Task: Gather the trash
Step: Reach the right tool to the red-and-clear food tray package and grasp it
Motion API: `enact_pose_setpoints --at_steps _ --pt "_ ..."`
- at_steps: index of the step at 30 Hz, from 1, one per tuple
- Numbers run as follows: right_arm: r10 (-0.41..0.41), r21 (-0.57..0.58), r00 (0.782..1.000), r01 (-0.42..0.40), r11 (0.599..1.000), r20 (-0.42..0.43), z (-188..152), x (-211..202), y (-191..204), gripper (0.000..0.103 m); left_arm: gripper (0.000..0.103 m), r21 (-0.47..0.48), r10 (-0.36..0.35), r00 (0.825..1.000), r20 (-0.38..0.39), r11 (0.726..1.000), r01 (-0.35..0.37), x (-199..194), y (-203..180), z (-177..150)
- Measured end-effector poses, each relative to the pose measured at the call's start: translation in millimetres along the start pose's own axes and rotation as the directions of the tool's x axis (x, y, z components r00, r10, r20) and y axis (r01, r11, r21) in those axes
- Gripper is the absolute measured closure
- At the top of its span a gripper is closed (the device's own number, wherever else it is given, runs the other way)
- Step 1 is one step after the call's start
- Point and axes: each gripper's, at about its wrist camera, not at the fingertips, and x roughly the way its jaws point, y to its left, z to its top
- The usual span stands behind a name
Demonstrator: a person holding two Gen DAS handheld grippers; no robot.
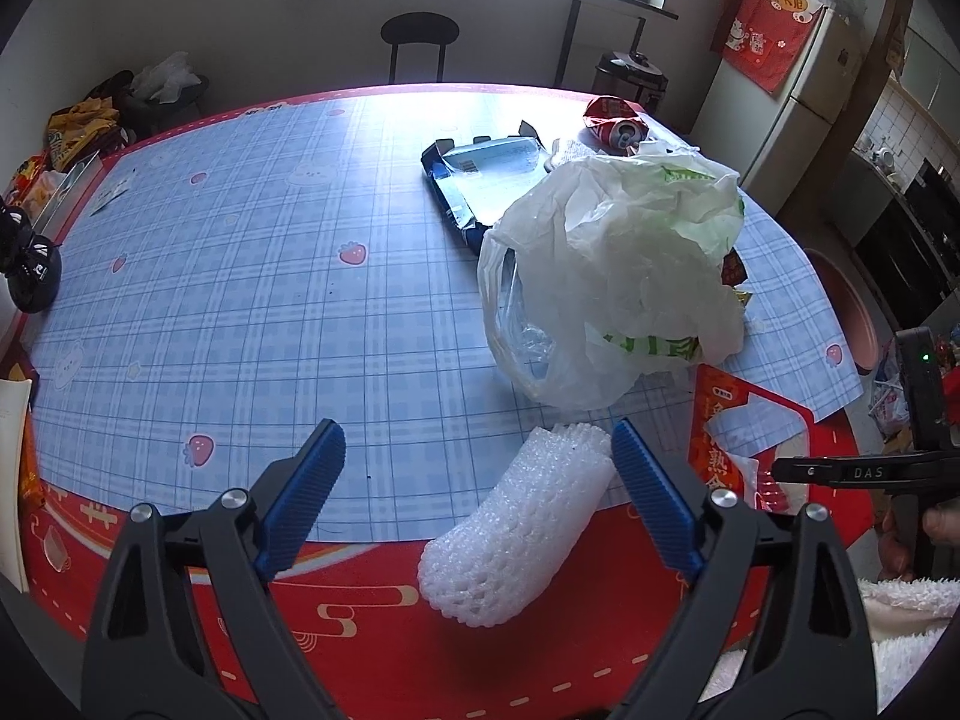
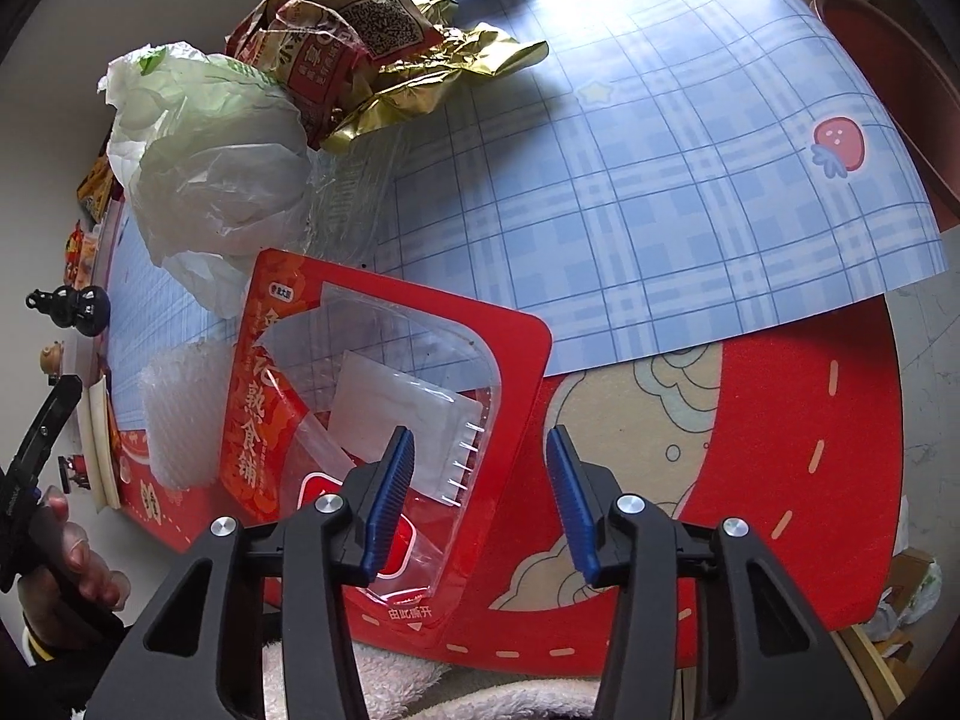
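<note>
The left gripper [image 1: 480, 498] is wide open around the bubble wrap roll [image 1: 519, 531] at the table's near edge — nothing is gripped yet. The right gripper [image 2: 480, 504], also open, hovers over the red food pouch [image 2: 384, 420]. Next step is probably closing on the roll; the white plastic bag [image 1: 612, 276] stands just behind, with free room at left.

A black stool [image 1: 419, 36] stands beyond the table [image 1: 210, 252], beside what looks like a pressure cooker [image 1: 630, 75].
</note>
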Motion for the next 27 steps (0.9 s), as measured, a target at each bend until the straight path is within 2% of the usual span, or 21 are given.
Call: enact_pose_setpoints --at_steps 3,6,7,13,24,27 --pt "-0.011 -0.012 1.000 0.011 1.000 -0.018 1 3 3 0.071 0.014 -0.004 -0.001 1.000 -0.005 1.000 0.001 1 -1 -3" --pt "-0.008 -0.018 1.000 0.007 1.000 -0.013 4 1 4 0.087 0.014 -0.013 -0.001 1.000 -0.012 1.000 0.000 1 -2 -6" --pt "-0.009 -0.022 1.000 0.008 1.000 -0.010 4 0 5 0.089 0.014 -0.017 -0.002 1.000 -0.014 1.000 0.002 1 -2 -7" --pt "-0.013 -0.044 1.000 0.014 0.999 0.022 11 -10 4 0.093 0.014 -0.021 -0.007 0.999 -0.042 1.000 0.006 7 -10 -15" --pt "0.005 -0.049 0.998 -0.002 0.999 0.056 20 -30 -16 0.093 0.014 0.008 -0.037 0.993 -0.114 0.999 0.038 26 -27 -24" --pt "0.005 -0.043 0.998 -0.002 0.999 0.065 19 -35 -20 0.093 0.014 0.045 0.012 0.988 -0.156 0.999 -0.005 36 -30 -24"
